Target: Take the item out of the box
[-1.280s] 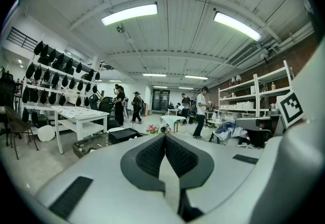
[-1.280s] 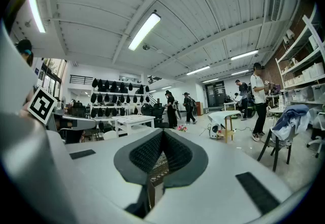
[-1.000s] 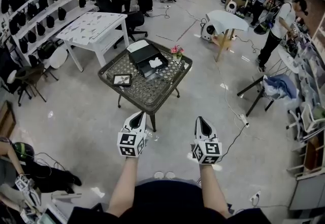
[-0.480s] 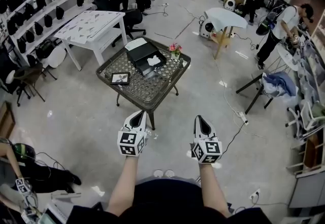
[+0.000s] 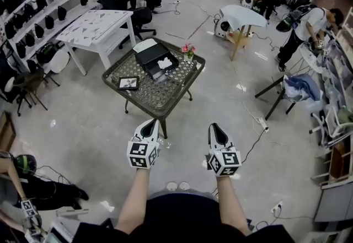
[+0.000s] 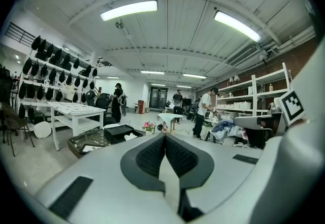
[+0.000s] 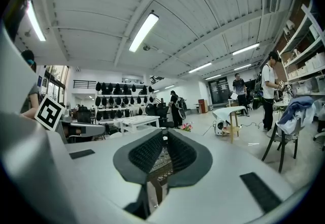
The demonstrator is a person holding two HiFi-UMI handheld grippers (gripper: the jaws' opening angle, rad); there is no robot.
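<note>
Resting on a square lattice-topped table (image 5: pixel 163 98) is a black rectangular box (image 5: pixel 148 55).

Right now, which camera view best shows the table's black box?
The head view: it looks down into the black box, white item visible inside. The left gripper view shows it small, side-on; the right gripper view does not show it.

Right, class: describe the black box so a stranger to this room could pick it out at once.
Find the dark lattice table mid-floor. On its far side lies the black box, open, with something white inside. Its neighbours, a framed picture and pink flowers, are much smaller.
</note>
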